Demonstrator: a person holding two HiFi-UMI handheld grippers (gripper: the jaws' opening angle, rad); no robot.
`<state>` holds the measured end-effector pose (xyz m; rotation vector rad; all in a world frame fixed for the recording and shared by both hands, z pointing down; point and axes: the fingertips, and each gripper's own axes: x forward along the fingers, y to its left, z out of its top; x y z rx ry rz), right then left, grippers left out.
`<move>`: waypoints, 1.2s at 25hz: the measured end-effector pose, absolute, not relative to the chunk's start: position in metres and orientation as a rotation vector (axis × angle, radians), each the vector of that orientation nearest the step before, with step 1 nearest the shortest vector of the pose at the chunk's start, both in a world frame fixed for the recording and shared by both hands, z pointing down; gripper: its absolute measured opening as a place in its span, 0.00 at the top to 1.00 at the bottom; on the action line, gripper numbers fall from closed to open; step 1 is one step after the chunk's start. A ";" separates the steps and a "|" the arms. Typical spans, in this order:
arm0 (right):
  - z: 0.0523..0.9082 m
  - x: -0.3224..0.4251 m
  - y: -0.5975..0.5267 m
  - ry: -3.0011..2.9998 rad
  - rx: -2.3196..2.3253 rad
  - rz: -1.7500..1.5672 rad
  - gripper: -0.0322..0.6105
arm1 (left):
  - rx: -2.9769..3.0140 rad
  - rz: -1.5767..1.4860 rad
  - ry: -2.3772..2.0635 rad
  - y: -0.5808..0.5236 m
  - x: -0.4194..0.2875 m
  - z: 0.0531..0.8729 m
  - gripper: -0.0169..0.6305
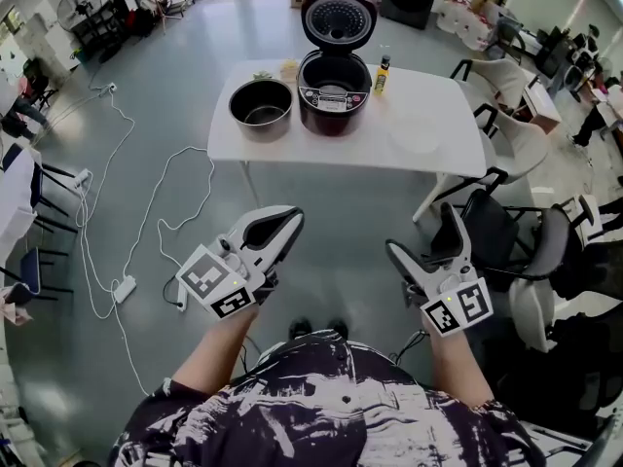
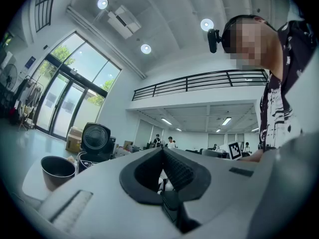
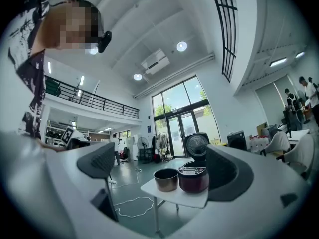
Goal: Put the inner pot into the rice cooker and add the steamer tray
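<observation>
On the white table (image 1: pixel 428 110) a dark metal inner pot (image 1: pixel 261 104) stands empty, just left of the dark red rice cooker (image 1: pixel 334 90), whose lid (image 1: pixel 339 17) is up. Both also show in the right gripper view, the pot (image 3: pixel 166 179) left of the cooker (image 3: pixel 194 178). Both grippers hang well short of the table, over the floor. My left gripper (image 1: pixel 290 220) (image 2: pixel 162 151) is shut with nothing in it. My right gripper (image 1: pixel 424 237) (image 3: pixel 162 167) stands wide open and empty. A faint pale round shape (image 1: pixel 413 132) lies right of the cooker; I cannot tell what it is.
A yellow bottle (image 1: pixel 382 74) and small items stand behind the cooker. White cables and a power strip (image 1: pixel 124 288) trail on the floor to the left. Dark office chairs (image 1: pixel 487 224) crowd the right side, near the table's corner. Open grey floor lies between me and the table.
</observation>
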<state>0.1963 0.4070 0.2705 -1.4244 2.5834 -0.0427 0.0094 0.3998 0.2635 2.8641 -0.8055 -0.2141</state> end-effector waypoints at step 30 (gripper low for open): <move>0.296 0.249 0.371 2.692 -1.323 -0.058 0.12 | 2.862 -0.142 -0.877 0.362 0.071 0.281 0.97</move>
